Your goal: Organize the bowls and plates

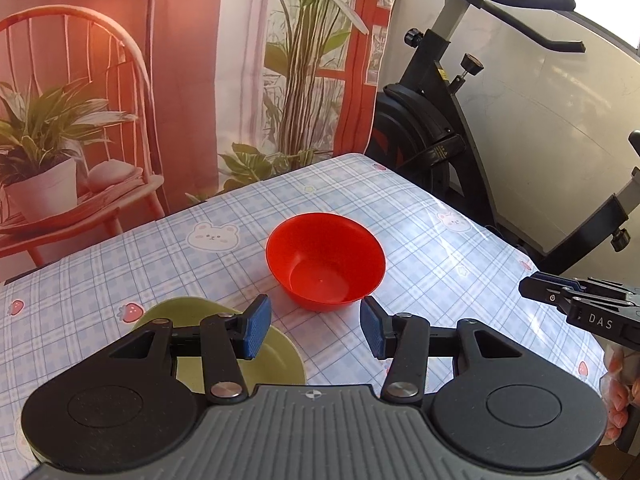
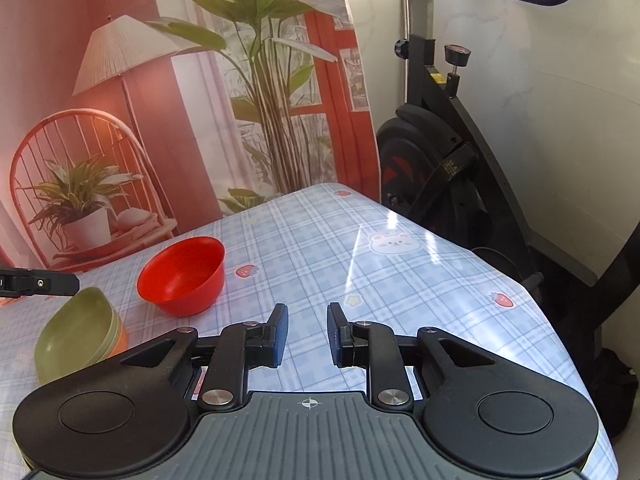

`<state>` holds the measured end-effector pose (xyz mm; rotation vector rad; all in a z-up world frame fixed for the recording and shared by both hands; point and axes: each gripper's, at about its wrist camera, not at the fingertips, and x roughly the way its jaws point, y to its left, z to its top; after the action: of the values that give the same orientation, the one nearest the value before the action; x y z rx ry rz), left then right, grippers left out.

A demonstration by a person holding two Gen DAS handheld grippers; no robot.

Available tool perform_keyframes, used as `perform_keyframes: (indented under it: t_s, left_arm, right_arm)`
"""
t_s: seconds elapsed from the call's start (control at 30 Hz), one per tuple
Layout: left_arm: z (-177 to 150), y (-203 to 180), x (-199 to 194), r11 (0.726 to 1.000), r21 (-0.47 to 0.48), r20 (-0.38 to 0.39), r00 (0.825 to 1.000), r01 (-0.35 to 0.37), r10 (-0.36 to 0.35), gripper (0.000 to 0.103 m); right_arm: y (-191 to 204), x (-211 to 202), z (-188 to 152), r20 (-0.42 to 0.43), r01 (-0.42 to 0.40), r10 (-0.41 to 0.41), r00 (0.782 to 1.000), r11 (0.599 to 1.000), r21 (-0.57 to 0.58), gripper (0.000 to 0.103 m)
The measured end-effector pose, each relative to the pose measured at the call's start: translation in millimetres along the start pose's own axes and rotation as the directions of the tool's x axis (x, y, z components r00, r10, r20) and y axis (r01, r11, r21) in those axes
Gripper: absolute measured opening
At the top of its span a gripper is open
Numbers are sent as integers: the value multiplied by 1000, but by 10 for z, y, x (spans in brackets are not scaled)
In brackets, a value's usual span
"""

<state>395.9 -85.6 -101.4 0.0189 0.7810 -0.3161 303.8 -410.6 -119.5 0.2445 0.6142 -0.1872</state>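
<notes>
printed backdrop [image 1: 120, 80] at far left behind the bench, showing a chair, potted plants and a lamp; bench [image 1: 440, 240] covered in a blue plaid cloth with bears and strawberries;

left wrist view, left to right: green bowl [image 1: 276, 356] lies low on the bench under and just beside the left finger, mostly hidden by the linkage; left gripper [image 1: 316, 326] fingers stand apart about midway, blue pads facing each other, nothing between them, only cloth shows in the gap; red bowl [image 1: 326, 260] sits upright and empty on the bench just beyond the fingertips, apart from the pads; exercise bike [image 1: 460, 140] stands off the far right corner of the bench; right gripper [image 1: 532, 289] pokes in from the right edge, seen side-on, tips close together, a gloved hand [image 1: 618, 392] below it;

right wrist view, left to right: left gripper tip [image 2: 60, 283] enters at left edge above the green bowl; green bowl [image 2: 76, 334] is the top of a nested stack, with an orange bowl [image 2: 120, 340] showing beneath its rim; stack tilted in view, resting on the bench; red bowl [image 2: 182, 276] just beside the stack, not touching that i can tell; right gripper [image 2: 307, 334] fingers open a narrow gap, holding nothing, bare cloth between the pads; bike [image 2: 440, 168] at right.
</notes>
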Motion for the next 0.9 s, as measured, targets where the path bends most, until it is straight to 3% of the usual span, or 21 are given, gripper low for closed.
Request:
perform_keyframes:
  t_s: [0.2, 0.5, 0.57, 0.8, 0.9]
  left_arm:
    - [113, 79, 378, 997, -73, -19, 1000, -10, 9, 51]
    - [285, 71, 748, 993, -93, -74, 995, -75, 68, 51]
    - [299, 80, 799, 992, -96, -84, 994, -79, 71, 51]
    - [253, 192, 963, 985, -149, -146, 987, -87, 65, 50]
    - [235, 182, 984, 988, -135, -162, 985, -74, 52, 41]
  right_arm:
    - [234, 517, 118, -29, -144, 142, 989, 987, -70, 25]
    - [245, 1134, 323, -32, -249, 249, 968, 968, 19, 29]
    - [229, 1260, 325, -45, -253, 256, 966, 966, 61, 32]
    - [317, 1477, 269, -92, -256, 259, 962, 966, 41, 31]
    - [344, 1514, 231, -112, -263, 266, 957, 964, 42, 31]
